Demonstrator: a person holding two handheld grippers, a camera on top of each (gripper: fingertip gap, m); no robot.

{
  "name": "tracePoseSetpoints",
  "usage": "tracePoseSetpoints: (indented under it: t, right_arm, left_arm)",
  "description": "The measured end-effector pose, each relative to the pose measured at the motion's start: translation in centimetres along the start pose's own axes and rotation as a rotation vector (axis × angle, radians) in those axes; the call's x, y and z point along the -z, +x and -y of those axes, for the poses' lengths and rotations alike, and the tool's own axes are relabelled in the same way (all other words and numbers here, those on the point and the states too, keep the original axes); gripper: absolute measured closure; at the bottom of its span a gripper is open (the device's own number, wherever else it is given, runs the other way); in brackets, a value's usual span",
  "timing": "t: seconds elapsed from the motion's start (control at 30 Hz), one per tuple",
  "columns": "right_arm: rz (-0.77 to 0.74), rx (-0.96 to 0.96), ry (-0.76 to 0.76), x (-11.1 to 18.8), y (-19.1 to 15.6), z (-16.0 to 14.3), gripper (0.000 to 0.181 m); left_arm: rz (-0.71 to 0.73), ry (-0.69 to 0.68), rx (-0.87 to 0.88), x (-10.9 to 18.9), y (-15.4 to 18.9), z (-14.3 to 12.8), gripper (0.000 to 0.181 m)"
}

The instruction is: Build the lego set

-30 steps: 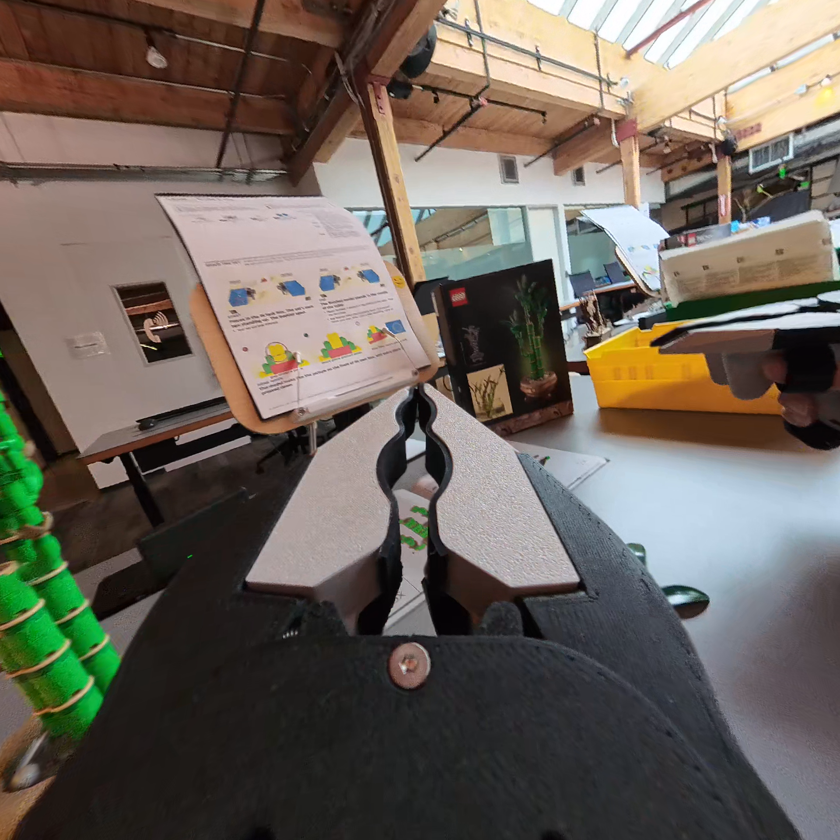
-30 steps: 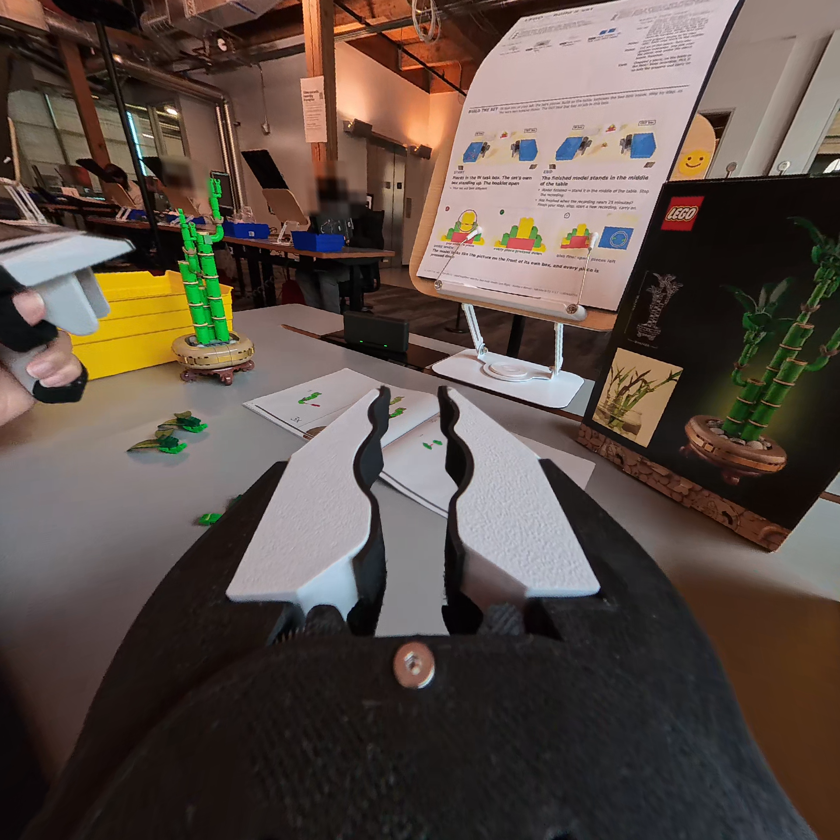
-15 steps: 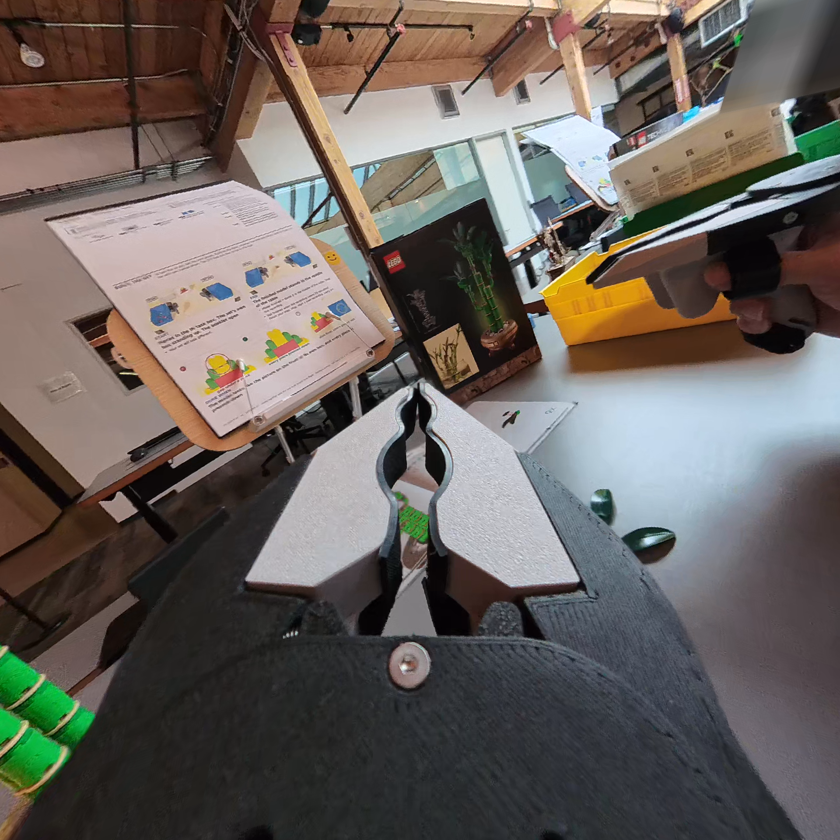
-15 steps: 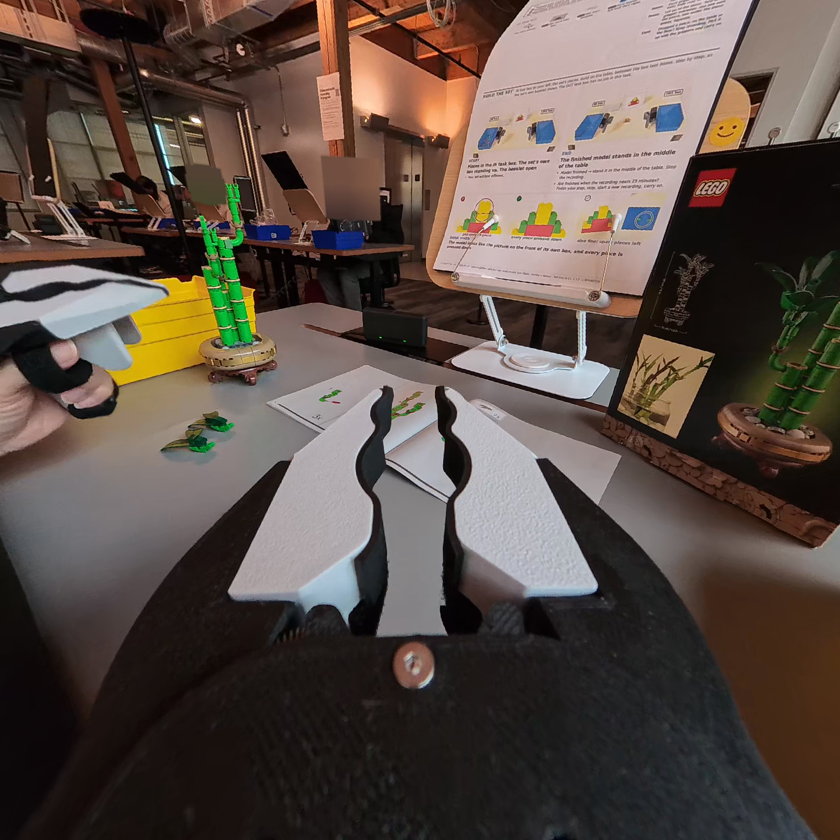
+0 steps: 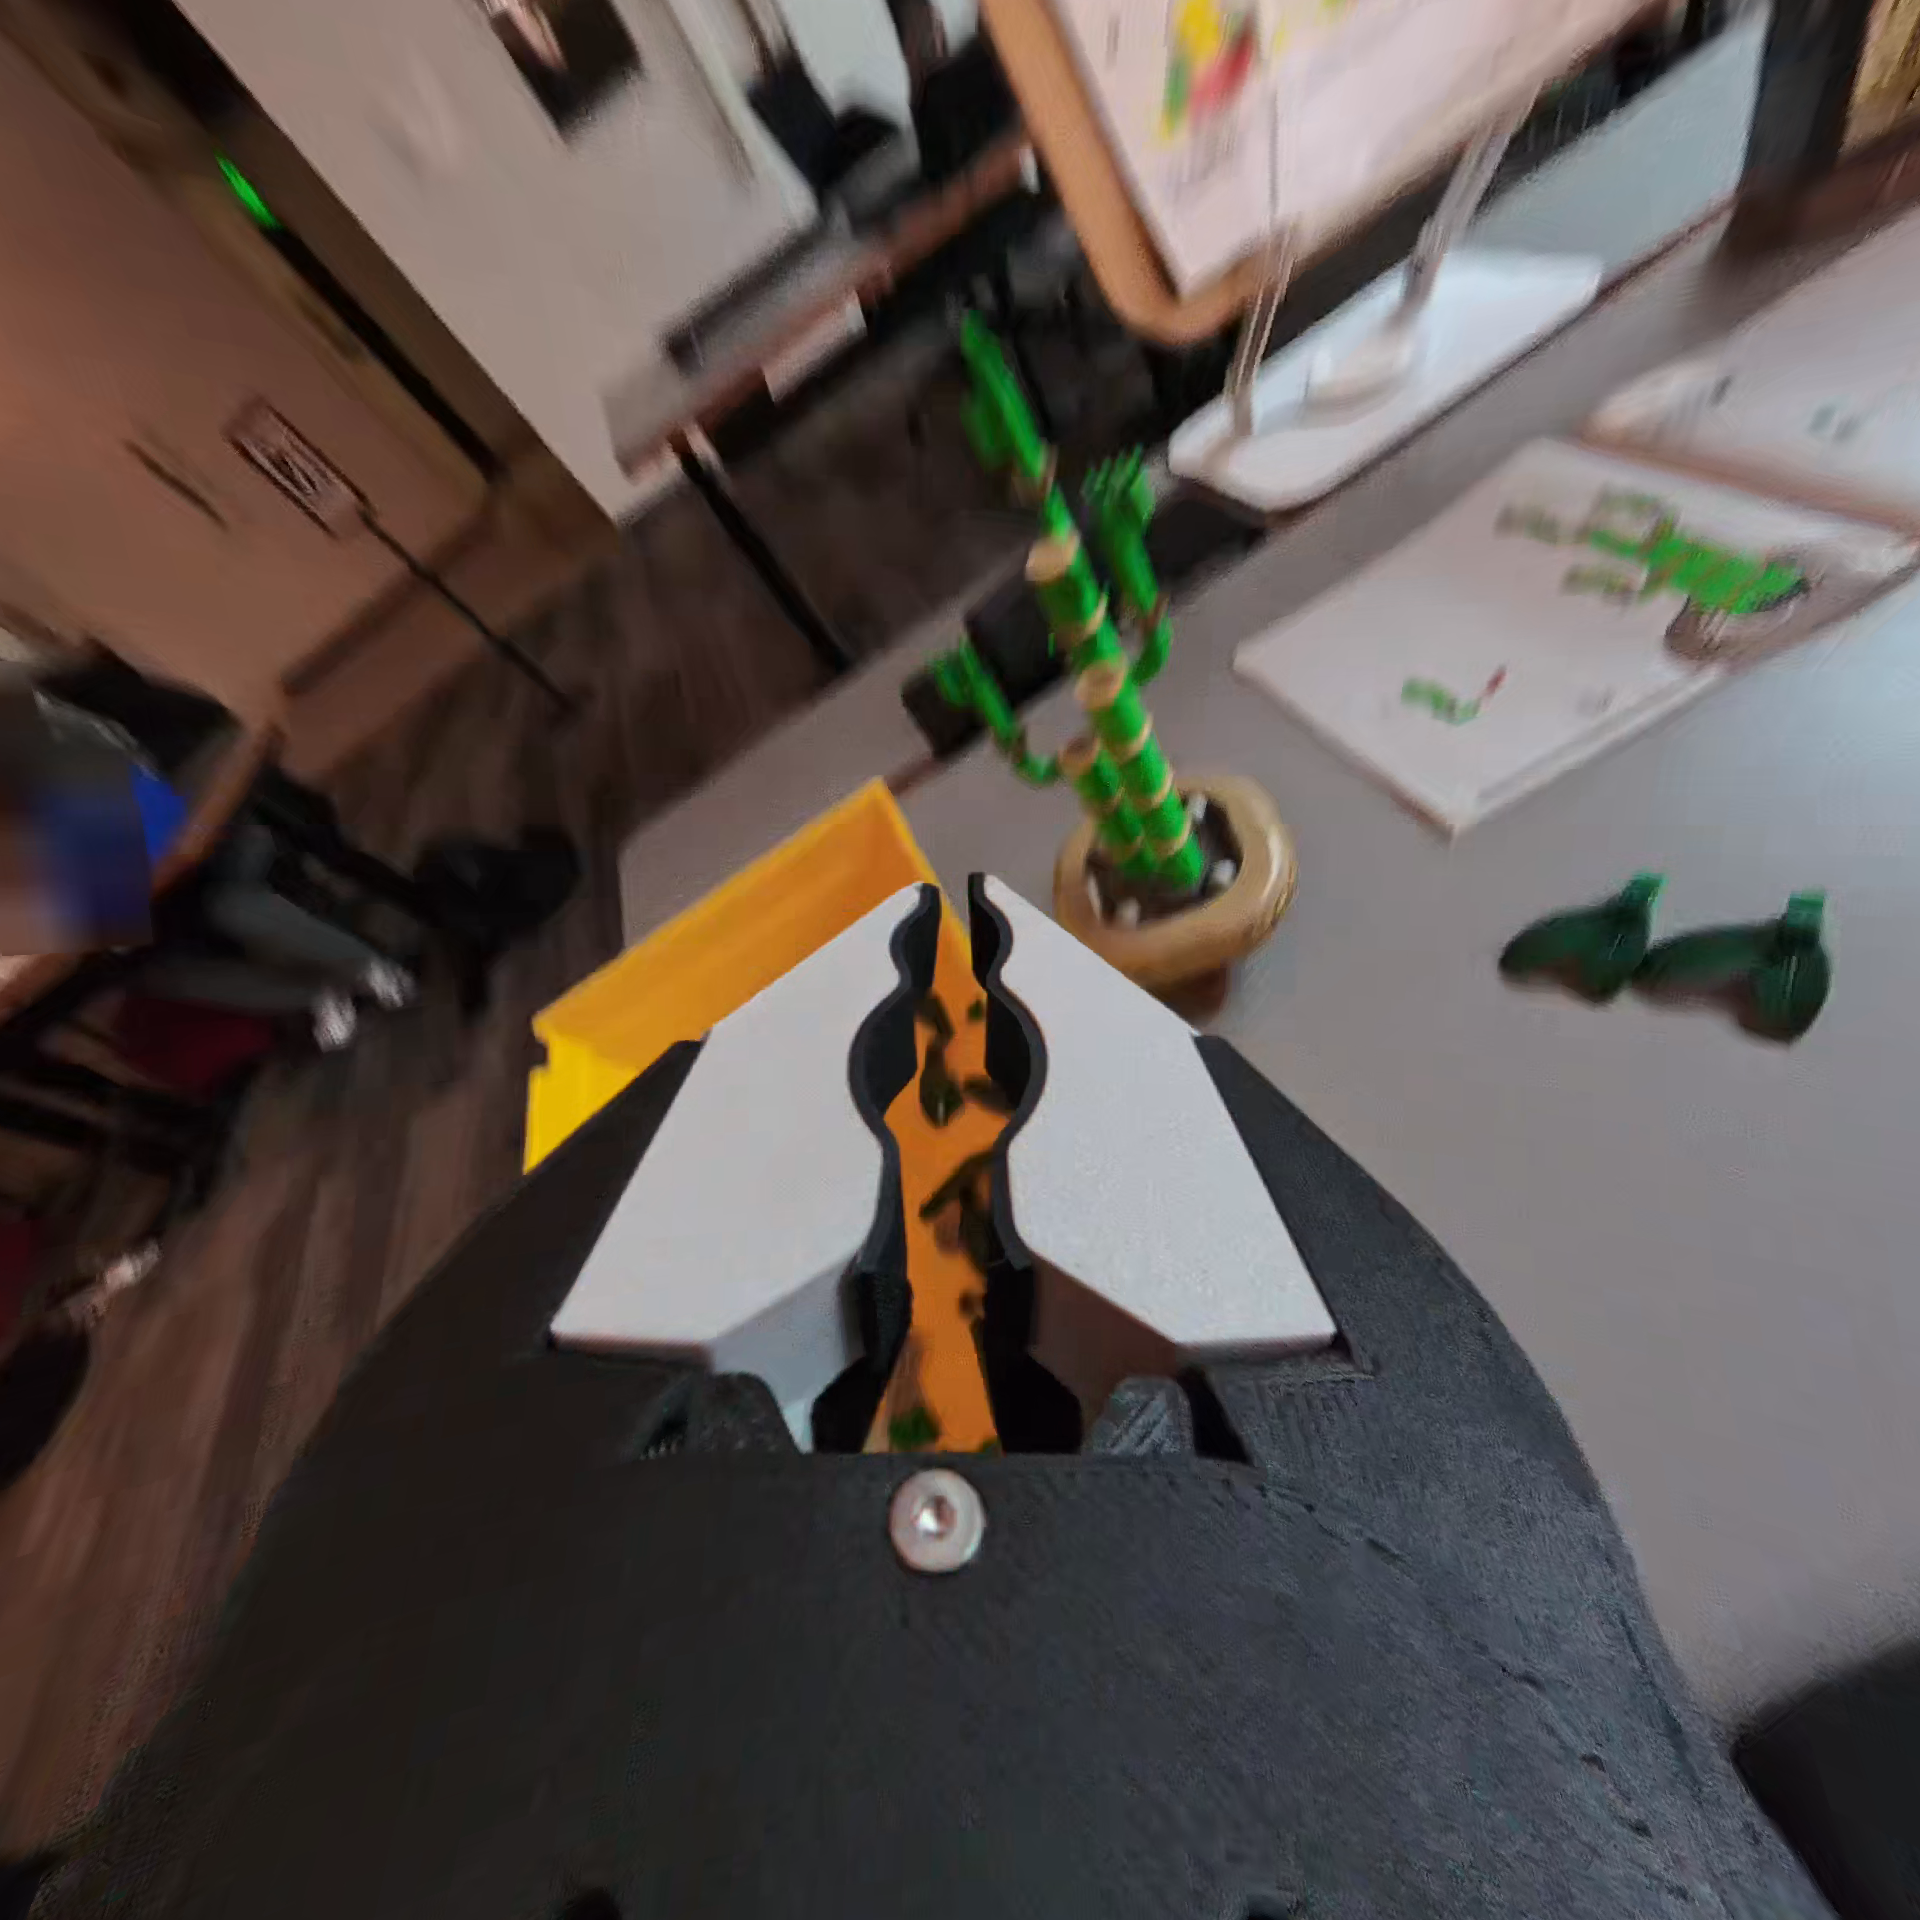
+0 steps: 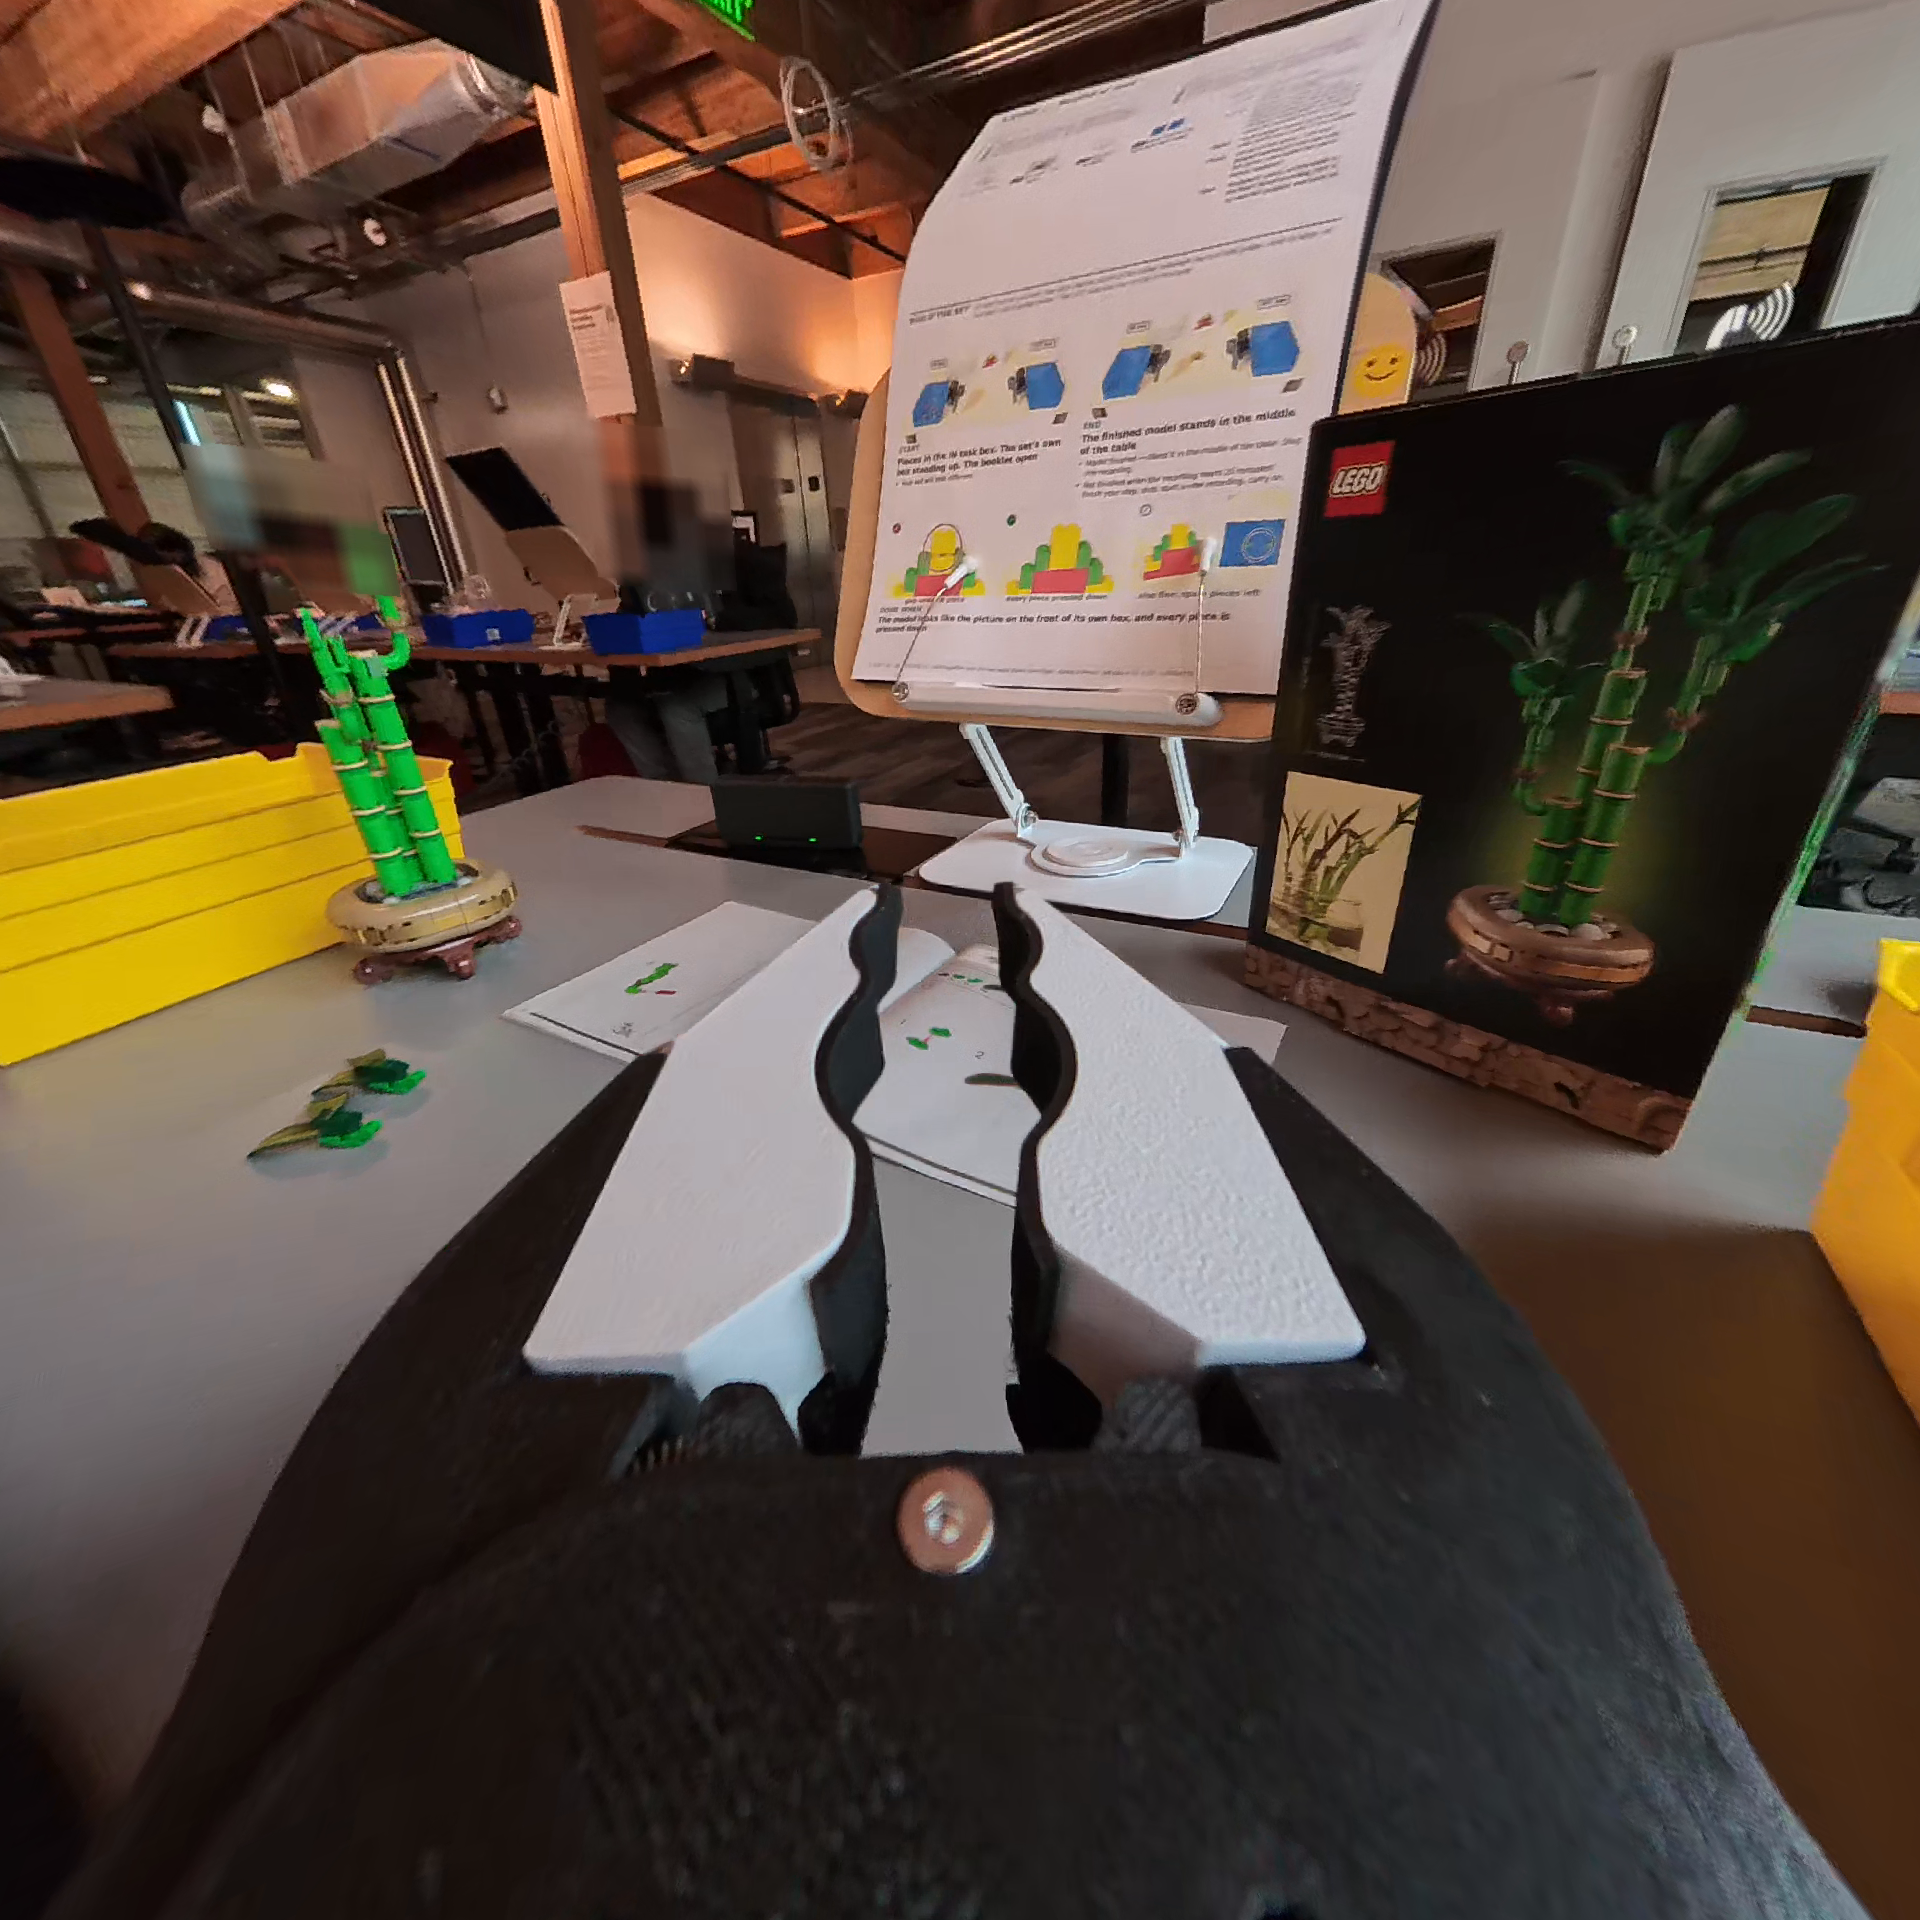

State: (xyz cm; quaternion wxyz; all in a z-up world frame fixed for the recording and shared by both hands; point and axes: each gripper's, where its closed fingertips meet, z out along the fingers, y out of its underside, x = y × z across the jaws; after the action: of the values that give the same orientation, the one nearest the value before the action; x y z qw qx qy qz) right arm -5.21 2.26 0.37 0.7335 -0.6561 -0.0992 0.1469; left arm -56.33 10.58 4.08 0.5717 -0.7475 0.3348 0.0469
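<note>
The partly built bamboo model [image 5: 1122,727] has green stalks in a gold pot and stands on the grey table [image 5: 1455,1195]. It also shows in the right wrist view [image 6: 384,758]. My left gripper [image 5: 953,894] is over the yellow bin [image 5: 727,956], just left of the pot, with its tips a narrow gap apart and empty. Small dark green pieces [image 5: 951,1091] lie in the bin, seen between the fingers. This view is blurred. Two green leaf pieces [image 5: 1662,956] lie on the table, also in the right wrist view [image 6: 332,1107]. My right gripper [image 6: 945,894] is open and empty above the open booklet [image 6: 935,1081].
The set's black box [image 6: 1558,727] stands at the back right. A sheet on a white stand [image 6: 1122,416] is behind the booklet, beside a small black device [image 6: 787,810]. Stacked yellow bins [image 6: 156,883] are at the left and another [image 6: 1881,1143] at the right edge. Some 50 cm of space lies between my two pairs of fingers.
My left gripper has swung left and down, from facing the stand to over the yellow bin, and its tips have parted slightly. It no longer shows in the right wrist view.
</note>
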Motion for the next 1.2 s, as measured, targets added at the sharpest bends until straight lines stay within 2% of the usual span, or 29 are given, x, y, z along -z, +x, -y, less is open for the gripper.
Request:
tracePoseSetpoints:
  t: [0.13, 0.23, 0.3, 0.4, 0.53, 0.67, 0.8, 1.2]
  right_arm:
    - [0.035, -0.083, 0.019, 0.1, 0.0, 0.1, 0.163]
    - [0.043, -0.085, -0.003, -0.2, -0.1, -0.4, 0.163]
    - [0.049, -0.074, -0.024, -0.4, -0.3, -0.8, 0.163]
    - [0.057, -0.067, -0.058, -0.8, -0.5, -1.6, 0.163]
    - [0.047, -0.076, -0.092, -1.1, -0.3, -2.5, 0.160]
    - [0.054, -0.111, -0.104, -1.2, -0.2, -2.8, 0.158]
    - [0.056, -0.121, -0.100, -1.2, -0.1, -2.8, 0.158]
    - [0.083, -0.118, -0.148, -1.7, -0.6, -4.0, 0.156]
  left_arm:
    - [-0.041, -0.267, 0.086, -2.1, -4.4, -7.0, 0.176]
    - [-0.121, -0.502, 0.205, -3.8, -5.4, -12.4, 0.174]
    - [-0.142, -0.570, 0.262, -5.0, -6.0, -14.4, 0.172]
    - [-0.186, -0.596, 0.282, -6.5, -6.2, -16.0, 0.176]
    - [-0.242, -0.735, 0.185, -7.2, -6.2, -18.7, 0.169]
    - [-0.323, -0.838, 0.033, -7.3, -5.5, -20.2, 0.176]
    - [-0.348, -0.961, -0.134, -6.9, -6.1, -21.8, 0.173]
    - [-0.418, -1.139, -0.103, -6.7, -7.2, -25.0, 0.169]
